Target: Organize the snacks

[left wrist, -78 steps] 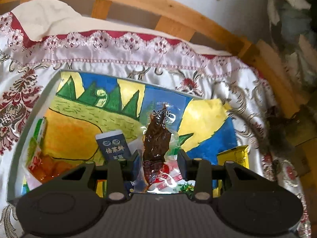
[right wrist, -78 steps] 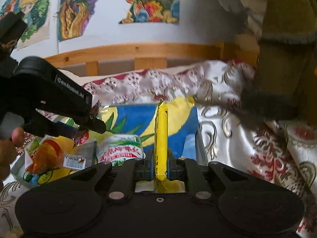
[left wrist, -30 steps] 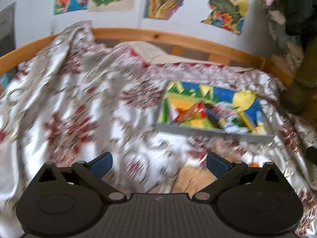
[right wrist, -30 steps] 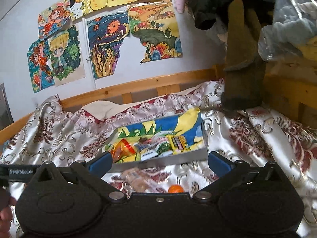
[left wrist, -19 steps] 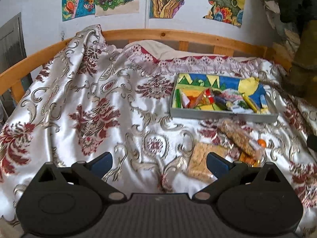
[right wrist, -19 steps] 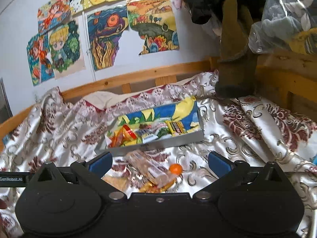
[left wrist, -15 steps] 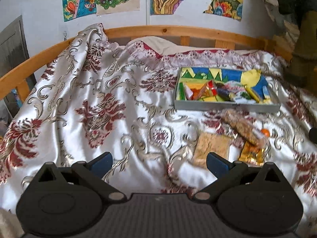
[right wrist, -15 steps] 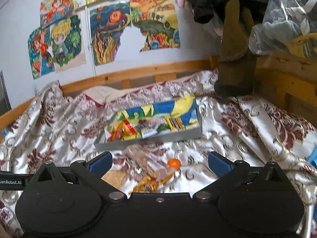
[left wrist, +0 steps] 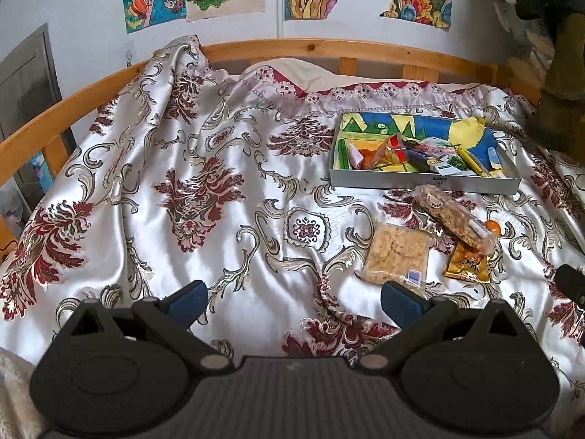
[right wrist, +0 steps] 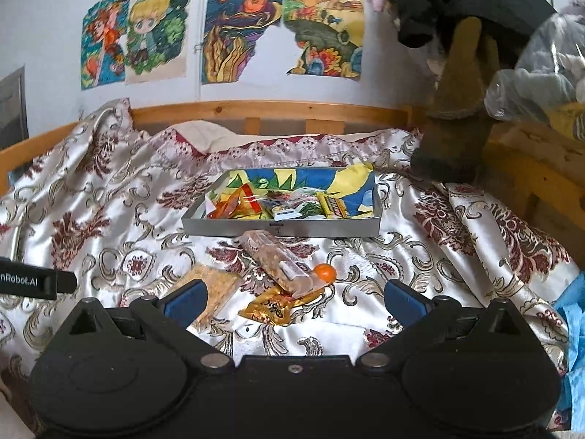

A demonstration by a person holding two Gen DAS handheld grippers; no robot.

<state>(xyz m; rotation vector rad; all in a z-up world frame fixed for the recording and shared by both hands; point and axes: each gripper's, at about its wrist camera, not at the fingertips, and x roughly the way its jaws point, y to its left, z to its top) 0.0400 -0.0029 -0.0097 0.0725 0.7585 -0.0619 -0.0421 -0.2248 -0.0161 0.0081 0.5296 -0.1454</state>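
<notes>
Tongs, left (left wrist: pixel 292 298) and right (right wrist: pixel 294 298), wide apart; empty

The right tool (right wrist: pixel 292 298) hangs over the bed (right wrist: pixel 420 256), jaws wide apart and empty. Beyond it, a tray (right wrist: pixel 281 227) holds several packets. Just before the tray lie a clear nut bag (right wrist: pixel 274 256), an orange ball (right wrist: pixel 325 272), a gold packet (right wrist: pixel 270 307) and a cracker pack (right wrist: pixel 215 285).
</notes>
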